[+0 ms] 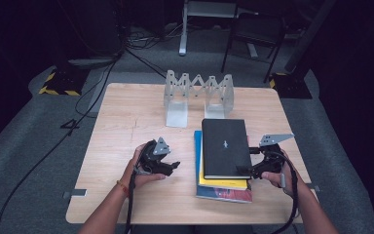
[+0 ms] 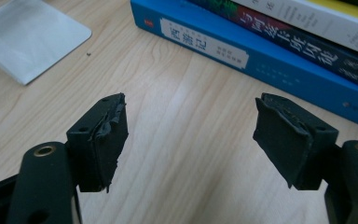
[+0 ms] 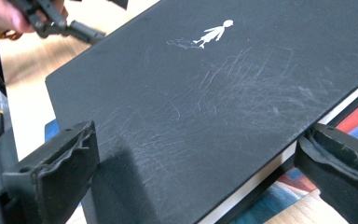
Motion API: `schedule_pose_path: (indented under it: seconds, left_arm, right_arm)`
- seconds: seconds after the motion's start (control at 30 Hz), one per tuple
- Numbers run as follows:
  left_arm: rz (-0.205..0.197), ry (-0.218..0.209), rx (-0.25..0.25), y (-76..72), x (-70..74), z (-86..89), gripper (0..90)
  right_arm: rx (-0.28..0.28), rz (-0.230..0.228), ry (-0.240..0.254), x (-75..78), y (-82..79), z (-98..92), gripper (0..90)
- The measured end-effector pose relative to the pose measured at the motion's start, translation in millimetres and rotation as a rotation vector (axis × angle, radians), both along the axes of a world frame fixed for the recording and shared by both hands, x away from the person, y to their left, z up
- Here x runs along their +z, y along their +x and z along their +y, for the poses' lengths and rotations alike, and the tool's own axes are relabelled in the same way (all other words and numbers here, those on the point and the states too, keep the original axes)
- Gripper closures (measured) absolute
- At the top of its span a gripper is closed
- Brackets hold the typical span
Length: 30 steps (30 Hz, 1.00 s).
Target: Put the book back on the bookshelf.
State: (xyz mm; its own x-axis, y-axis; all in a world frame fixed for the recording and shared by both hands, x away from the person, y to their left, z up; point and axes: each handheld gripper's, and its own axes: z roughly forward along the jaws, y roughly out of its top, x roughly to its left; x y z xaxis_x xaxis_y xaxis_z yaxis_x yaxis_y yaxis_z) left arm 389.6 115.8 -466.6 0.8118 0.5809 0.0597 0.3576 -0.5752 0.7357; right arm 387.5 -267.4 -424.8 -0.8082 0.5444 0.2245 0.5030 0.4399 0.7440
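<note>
Right gripper (image 1: 247, 170) sits at the near right corner of the black book (image 1: 225, 147), its jaws spread with that corner lying between them; in the right gripper view one pad (image 3: 60, 163) rests over the black cover and the other (image 3: 340, 158) stands off the book's edge, so the pads are not pressing on it; the black cover carries a small white figure (image 3: 213, 32) and fine scratches; left gripper (image 1: 175, 165) is held over bare wood just left of the book stack, jaws spread wide with nothing between them, pointing toward the spines; the left gripper view shows the blue book (image 2: 261, 60) at the bottom of the stack, its spine bearing a white label with printed characters, and lighter volumes lying on it; in the high view the black book lies on top of the stack, above a yellow book (image 1: 222, 183) and the blue one, offset toward the far side so that the lower covers project at the near edge; the stack lies right of centre on a light wooden table (image 1: 126, 122); a white accordion-style book rack (image 1: 198, 92) stands near the far edge, well apart from both grippers; one flat foot (image 2: 28, 39) of it shows pale on the wood in the left gripper view; grey carpet, trailing black cables, a chair (image 1: 253, 34) and yellow-and-black hazard markings (image 1: 58, 83) surround the table; the rest of the room is dark.
</note>
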Motion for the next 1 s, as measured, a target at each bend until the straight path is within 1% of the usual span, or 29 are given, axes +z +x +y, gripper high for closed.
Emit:
schedule_pose_path:
  seconds: [0.03, 0.1, 0.17, 0.2, 0.23, 0.27, 0.33, 0.4, 0.53, 0.6, 0.63, 0.67, 0.7, 0.77, 0.8, 0.83, 0.9, 0.93, 0.97, 1.0]
  left_arm:
    - [0.0, 0.002, -0.003, 3.1, -0.5, -2.7, 25.7]
    - [0.019, -0.015, -0.01, 8.1, -2.1, -7.9, 25.7]
    - [-0.003, -0.01, -0.015, 11.0, -3.1, -12.7, 25.7]
    - [-0.007, -0.01, -0.015, 12.4, -3.6, -14.7, 25.9]
    - [-0.008, -0.007, -0.016, 14.6, -5.2, -17.9, 26.1]
    - [-0.014, 0.006, -0.02, 16.2, -6.1, -19.4, 26.2]
    - [-0.002, 0.005, -0.024, 18.1, -8.8, -21.9, 26.3]
    - [-0.002, 0.005, -0.024, 18.6, -9.7, -22.7, 26.3]
    - [-0.018, -0.015, -0.003, 22.8, -9.9, -26.0, 26.9]
    - [-0.025, -0.026, 0.009, 25.9, -9.0, -28.1, 27.4]
    - [-0.026, -0.039, 0.012, 28.5, -8.6, -29.0, 28.3]
    - [-0.022, -0.046, 0.011, 30.7, -8.3, -29.9, 30.2]
    - [-0.038, -0.045, 0.015, 32.4, -8.5, -31.5, 30.5]
    - [-0.043, -0.043, 0.019, 33.9, -8.7, -32.4, 33.6]
    - [-0.019, -0.053, 0.013, 37.2, -9.2, -33.3, 33.6]
    - [-0.009, -0.065, 0.011, 39.2, -9.5, -34.2, 33.3]
    - [-0.006, -0.07, 0.006, 42.7, -8.8, -36.2, 35.4]
    - [-0.001, -0.079, 0.007, 45.1, -8.0, -38.5, 35.6]
    - [-0.009, -0.082, 0.004, 46.7, -6.9, -39.6, 35.9]
    - [0.007, -0.104, -0.004, 48.9, -6.0, -41.4, 37.3]
  right_arm:
    - [0.0, -0.003, -0.002, 0.0, -0.4, 0.2, 0.8]
    - [0.001, -0.014, -0.009, 0.5, -1.5, 0.8, 1.0]
    - [0.001, -0.028, -0.017, 1.2, -2.8, 1.9, 1.1]
    - [0.002, -0.03, -0.018, 1.1, -3.7, 2.4, 1.2]
    - [0.007, -0.036, -0.012, 0.3, -4.3, 3.0, 1.5]
    - [0.02, -0.039, -0.003, -0.6, -5.9, 4.8, 1.8]
    - [0.034, -0.04, -0.005, -0.5, -8.4, 8.3, 2.5]
    - [0.034, -0.035, -0.006, 0.0, -10.3, 10.0, 4.1]
    - [0.024, -0.05, 0.006, 0.2, -18.4, 12.0, 7.0]
    - [0.024, -0.052, 0.006, 0.2, -18.9, 11.9, 7.0]
    - [0.024, -0.054, 0.004, 0.5, -19.0, 12.1, 7.0]
    - [0.024, -0.051, 0.002, 1.0, -18.7, 12.4, 7.0]
    - [0.026, -0.048, 0.0, 1.5, -17.9, 12.5, 6.9]
    - [0.031, -0.04, 0.006, 1.7, -16.2, 12.3, 6.9]
    - [0.041, -0.039, 0.01, 1.1, -13.9, 11.8, 6.9]
    - [0.046, -0.032, 0.021, 0.3, -10.8, 11.5, 7.0]
    - [0.033, -0.049, 0.03, -0.8, -6.7, 11.8, 6.9]
    - [0.03, -0.052, 0.034, -1.2, -4.2, 12.3, 6.8]
    - [0.029, -0.05, 0.036, -1.2, -1.3, 12.9, 6.8]
    - [0.03, -0.049, 0.036, -1.2, 0.9, 13.0, 6.8]
